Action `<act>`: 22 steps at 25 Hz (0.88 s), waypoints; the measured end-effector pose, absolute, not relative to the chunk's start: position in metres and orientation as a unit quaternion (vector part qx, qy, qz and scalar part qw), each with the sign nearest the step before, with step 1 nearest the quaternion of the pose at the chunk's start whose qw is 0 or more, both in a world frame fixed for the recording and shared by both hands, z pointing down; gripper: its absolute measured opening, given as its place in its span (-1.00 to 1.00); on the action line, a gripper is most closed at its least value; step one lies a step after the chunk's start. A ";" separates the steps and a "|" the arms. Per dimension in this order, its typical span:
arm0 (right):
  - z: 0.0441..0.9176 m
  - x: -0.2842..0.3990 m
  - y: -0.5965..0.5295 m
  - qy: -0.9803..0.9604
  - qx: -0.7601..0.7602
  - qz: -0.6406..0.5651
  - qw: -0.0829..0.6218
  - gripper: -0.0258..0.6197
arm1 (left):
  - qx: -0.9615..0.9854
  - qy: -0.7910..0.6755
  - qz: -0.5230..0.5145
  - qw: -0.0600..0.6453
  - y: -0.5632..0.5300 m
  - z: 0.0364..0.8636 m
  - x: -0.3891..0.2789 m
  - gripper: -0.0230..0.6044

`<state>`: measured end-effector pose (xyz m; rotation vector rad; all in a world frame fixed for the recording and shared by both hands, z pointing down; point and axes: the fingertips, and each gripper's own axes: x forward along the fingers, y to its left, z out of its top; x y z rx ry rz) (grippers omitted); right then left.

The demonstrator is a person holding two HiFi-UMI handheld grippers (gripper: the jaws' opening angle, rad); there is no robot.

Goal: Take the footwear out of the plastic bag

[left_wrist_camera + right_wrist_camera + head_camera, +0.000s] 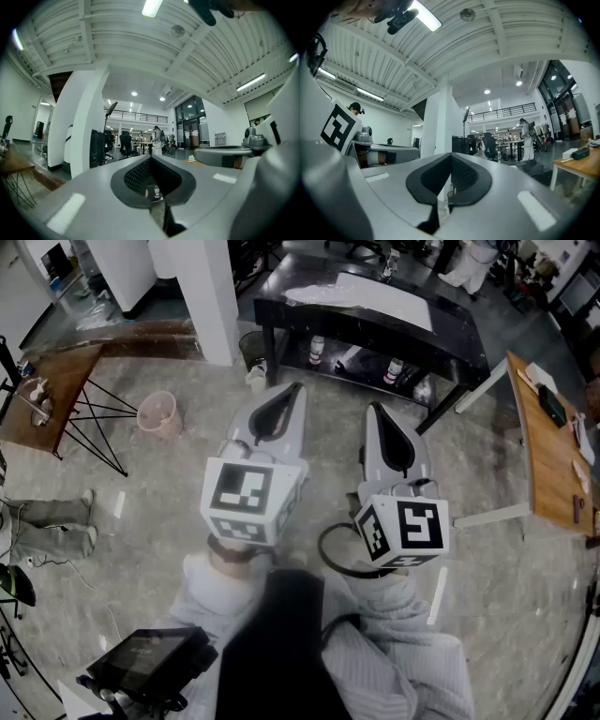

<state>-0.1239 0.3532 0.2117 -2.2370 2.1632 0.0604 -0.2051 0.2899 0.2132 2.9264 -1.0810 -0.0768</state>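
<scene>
My left gripper [292, 390] is closed tight, its two jaws meeting with nothing between them; my right gripper [373, 411] is closed the same way and just as empty. Both are held over the grey floor [169, 493], side by side but not touching, their tips aimed at the far side of the room. What looks like the plastic bag [361, 294], pale and crumpled, lies flat on top of the black table [450, 334] at the far end, well apart from both grippers; I cannot tell whether footwear is inside it. Two small bottles [317, 348] stand on that table's lower shelf. A pink basket [159, 413] sits on the floor to the far left; a wooden table [548, 456] runs along the right.
</scene>
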 end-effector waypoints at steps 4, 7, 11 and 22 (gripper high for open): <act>0.211 -0.125 0.349 0.694 -0.719 0.022 0.022 -0.88 | 0.937 -0.347 -0.024 0.009 0.286 0.214 -0.207 -0.93; 0.210 -0.128 0.346 0.694 -0.719 0.025 0.023 -0.88 | 0.937 -0.349 -0.025 0.009 0.282 0.214 -0.209 -0.93; 0.212 -0.130 0.341 0.694 -0.719 0.021 0.022 -0.88 | 0.936 -0.352 -0.024 0.009 0.279 0.214 -0.210 -0.93; 0.220 -0.117 0.340 0.696 -0.718 0.018 0.014 -0.88 | 0.932 -0.360 -0.020 0.020 0.277 0.226 -0.200 -0.93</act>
